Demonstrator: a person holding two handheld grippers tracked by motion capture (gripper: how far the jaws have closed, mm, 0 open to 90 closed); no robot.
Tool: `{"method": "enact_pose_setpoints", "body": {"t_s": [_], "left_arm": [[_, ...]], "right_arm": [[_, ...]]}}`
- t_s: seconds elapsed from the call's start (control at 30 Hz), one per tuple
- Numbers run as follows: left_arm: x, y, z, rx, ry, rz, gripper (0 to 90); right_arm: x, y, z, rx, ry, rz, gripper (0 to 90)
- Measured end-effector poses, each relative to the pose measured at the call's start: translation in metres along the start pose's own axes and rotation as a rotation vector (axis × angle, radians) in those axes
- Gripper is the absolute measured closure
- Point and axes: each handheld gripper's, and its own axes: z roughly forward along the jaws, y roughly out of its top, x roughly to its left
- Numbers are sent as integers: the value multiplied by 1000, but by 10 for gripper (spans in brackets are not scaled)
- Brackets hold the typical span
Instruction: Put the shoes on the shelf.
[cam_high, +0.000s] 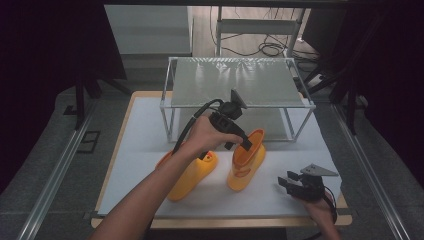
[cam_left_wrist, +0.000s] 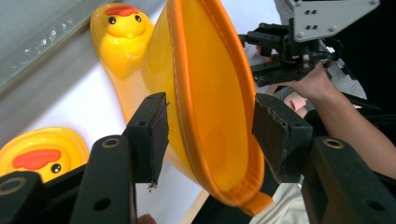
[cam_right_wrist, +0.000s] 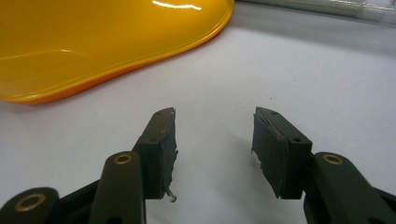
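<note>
While the right gripper idled with jaws apart, the left gripper straddled the glossy yellow duck-faced rubber boot's rim unclenched, needing a squarer bite first.

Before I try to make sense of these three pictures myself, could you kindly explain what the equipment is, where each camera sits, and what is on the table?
No robot here: a person holds a hand-operated claw in each hand. The high view looks down from above the person's side; the other two come from small cameras riding on each claw, looking along its black jaws.

On the white table lie two yellow rubber boots with duck faces, in front of a wire-framed shelf. One boot lies on its side; the other boot stands upright.

The left claw is open at the upright boot's top; in its own view the jaws straddle the orange-trimmed opening without clearly pressing it yet. The right claw waits near the table's front right corner, open and empty, its jaws spread above bare tabletop beside a boot's yellow side.
</note>
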Motion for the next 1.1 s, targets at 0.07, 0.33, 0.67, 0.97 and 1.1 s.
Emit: {"method": "enact_pose_setpoints", "body": {"t_s": [0.07,0.33,0.67,0.97,1.1], "left_arm": [[1,2,3,5,4,-7,472],[9,6,16,27,26,-32,531],[16,6,29,49,26,-57,684],[11,6,34,49,59,-38,858],[11,7,31,24,58,-43,860]], "right_arm": [[-1,0,-1,0,-1,4,490],[-2,0,-1,-1,-2,8,490],[-2,-1,1,6,-2,7,490],[-3,-1,1,11,-13,16,491],[-5,-2,0,4,-22,21,493]]}}
